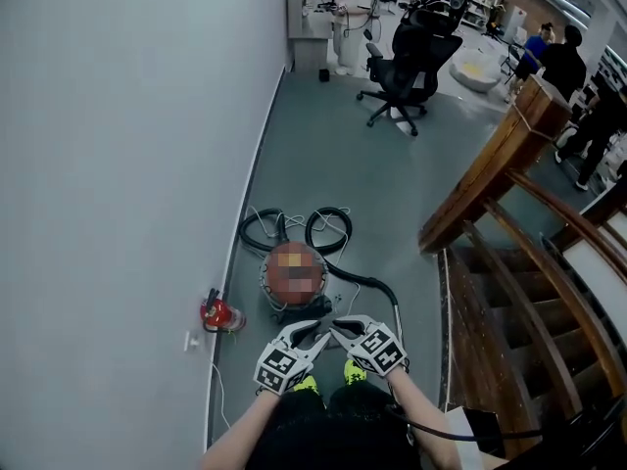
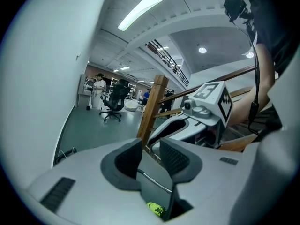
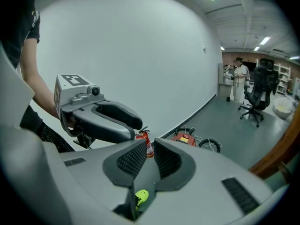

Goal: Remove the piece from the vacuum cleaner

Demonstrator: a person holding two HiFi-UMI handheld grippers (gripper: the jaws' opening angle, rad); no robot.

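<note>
- The left gripper [image 1: 310, 338] is held up at waist height, right under the head camera. Its jaws stand partly apart with nothing between them, and only a shoe [image 1: 355, 370] shows through the gap, far below.
- The right gripper [image 1: 340, 328] is just beside it, tips almost meeting the left's. Its jaws are drawn close with a slim gap left, and it is empty too.
- Both grippers point forward and down but hang well above the floor, touching nothing. I judge that no grip has been taken yet.
- The vacuum [image 1: 290, 311] sits on the floor just ahead of the feet, near the wall [image 1: 118, 164]. A patch covers its top, so I cannot tell which piece is to come off.
- Its hose [image 1: 328, 225] lies looped behind it, probably just left where it was dropped, and does not block a reach from this side.
- An extinguisher [image 1: 220, 313] lies by the wall, left of the vacuum and apart from it.
- The stair rail [image 1: 490, 164] is well off to the right.
- The next move probably calls for stooping, since the vacuum sits so low.
</note>
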